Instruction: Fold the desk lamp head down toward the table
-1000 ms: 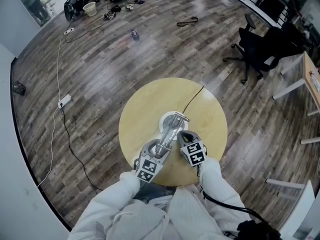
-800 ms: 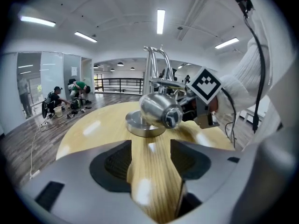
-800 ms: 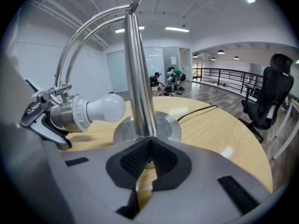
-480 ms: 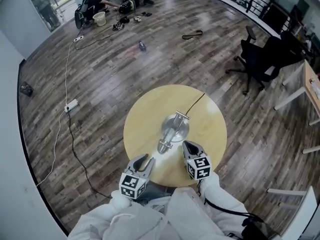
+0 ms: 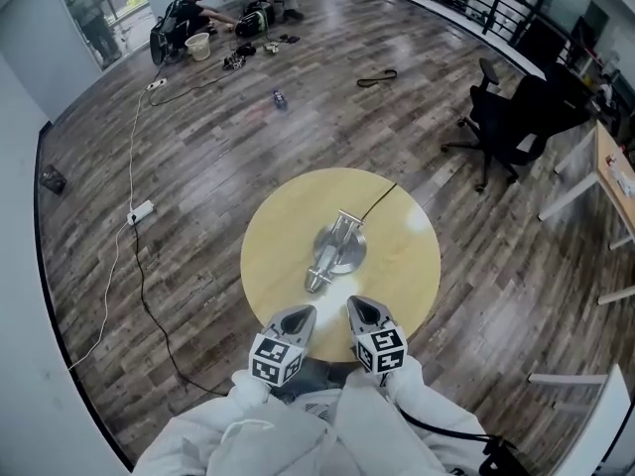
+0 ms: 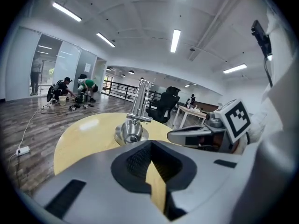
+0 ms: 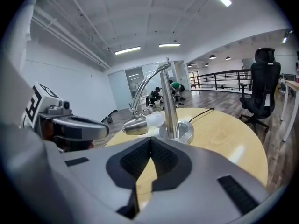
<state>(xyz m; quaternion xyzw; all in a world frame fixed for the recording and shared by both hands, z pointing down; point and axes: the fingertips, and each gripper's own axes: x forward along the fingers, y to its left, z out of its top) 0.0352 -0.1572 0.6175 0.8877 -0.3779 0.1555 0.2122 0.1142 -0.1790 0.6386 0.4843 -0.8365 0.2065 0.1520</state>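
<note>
**Colleague:** How many things have you got in front of you?

**Me:** I count one round pale-wood table [image 5: 278, 236] and one silver metal desk lamp [image 5: 340, 246] on it, mid-frame. Then there are my two claws. A single black cord [image 5: 379, 202] runs from the lamp's round base off the table's upper right edge.

**Colleague:** Where's the lamp head?

**Me:** The lamp head [image 5: 317, 281] lies low over the tabletop. In the head view it sits just below the base, pointing at me.

**Colleague:** And the claws?

**Me:** They're side by side at the table's lower edge, well short of the lamp and tipped slightly downward. The left claw [image 5: 302, 312] has just closed up, its jaws pressed together on nothing. The right claw [image 5: 360, 304] is pressed together too, and empty. My white sleeves [image 5: 298, 424] fill the bottom of the frame.

**Colleague:** Anything around?

**Me:** There's one black office chair [image 5: 511, 117] at the upper right. Two people [image 5: 189, 13] crouch on the wood floor [image 5: 298, 107] at the upper left, and one white power strip [image 5: 141, 209] lies at the left. Only bare tabletop separates the claws from the lamp.
</note>
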